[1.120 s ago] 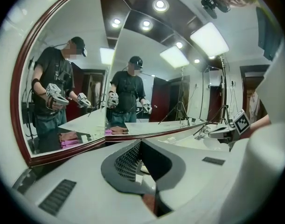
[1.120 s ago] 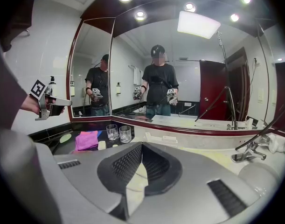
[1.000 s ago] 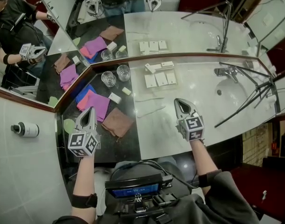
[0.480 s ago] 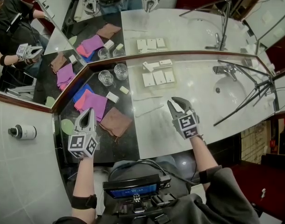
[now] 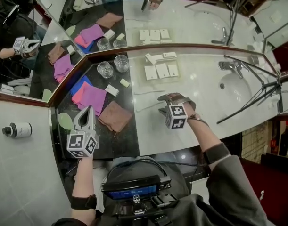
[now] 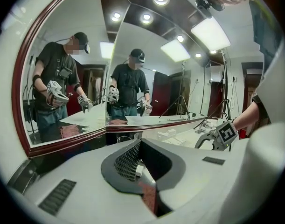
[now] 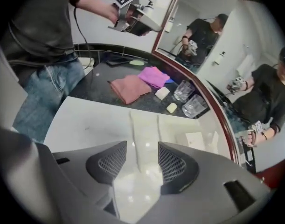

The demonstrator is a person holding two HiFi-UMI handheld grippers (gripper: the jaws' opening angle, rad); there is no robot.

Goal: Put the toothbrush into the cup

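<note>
R gripper [image 7: 142, 161] jaws just opened wide, mesh pads astride slim white toothbrush [image 7: 132, 134]; L gripper [image 6: 141, 168] closed, empty

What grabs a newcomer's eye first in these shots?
The right gripper tipped down over the white counter, its jaws just opening wide, nothing gripped, a toothbrush lying below the gap. Then the bright pink cloth on the dark counter beside it, and two glass cups by the mirror.

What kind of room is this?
Most likely a bathroom: a washbasin with a tap, a big mirror behind the counter, and folded towels beside two drinking glasses.
</note>
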